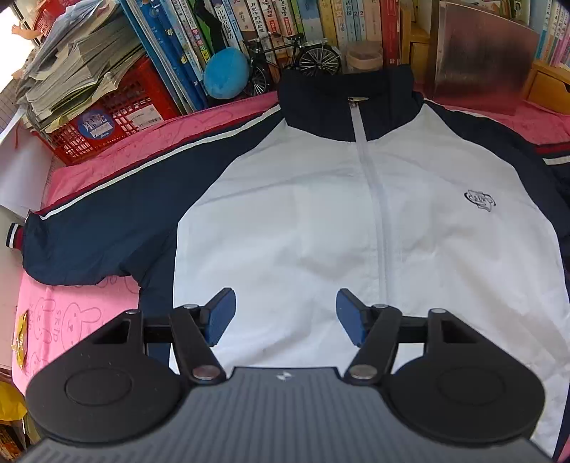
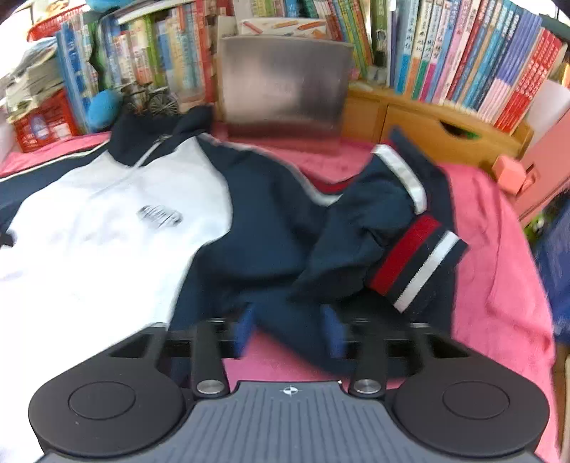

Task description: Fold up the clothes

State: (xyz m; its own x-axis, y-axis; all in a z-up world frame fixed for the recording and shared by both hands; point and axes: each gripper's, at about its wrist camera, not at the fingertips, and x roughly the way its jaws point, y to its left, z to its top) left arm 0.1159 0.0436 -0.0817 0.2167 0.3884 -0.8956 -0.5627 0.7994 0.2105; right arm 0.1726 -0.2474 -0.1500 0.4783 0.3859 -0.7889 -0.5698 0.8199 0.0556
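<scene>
Left wrist view, left to right: red plastic crate (image 1: 117, 117) stuffed with stacked papers, on the pink bunny-print sheet (image 1: 71, 320). Blue plush ball (image 1: 225, 73) and a model bicycle (image 1: 295, 58) sit against the row of books (image 1: 270, 21) at the back. Track jacket (image 1: 320, 213) lies flat, front up, zipped to the navy collar; white body, navy sleeves. The sleeve on the left side of the view (image 1: 107, 220) is spread straight out, striped cuff at the sheet's edge. Chest logo (image 1: 480, 200) sits right of the zipper. Left gripper (image 1: 285, 313) hangs over the white lower front, fingers spread wide, blue pads (image 1: 222, 315) clear of each other, nothing between them. Whether the tips touch the fabric is unclear.

Right wrist view, blurred by motion, left to right: same white jacket front, then the other navy sleeve (image 2: 285, 231) bunched and folded back on itself, its red-navy-white cuff (image 2: 416, 263) lying on top of the pile. A grey metal panel (image 2: 283, 85) stands behind the collar; wooden drawer box (image 2: 438, 131) and a pink box (image 2: 511, 174) further right. Right gripper (image 2: 290, 329) is low at the sleeve's near edge, fingers parted with navy cloth lying between the blue pads (image 2: 245, 329); probably not clamped, but the blur leaves the grip unclear.
</scene>
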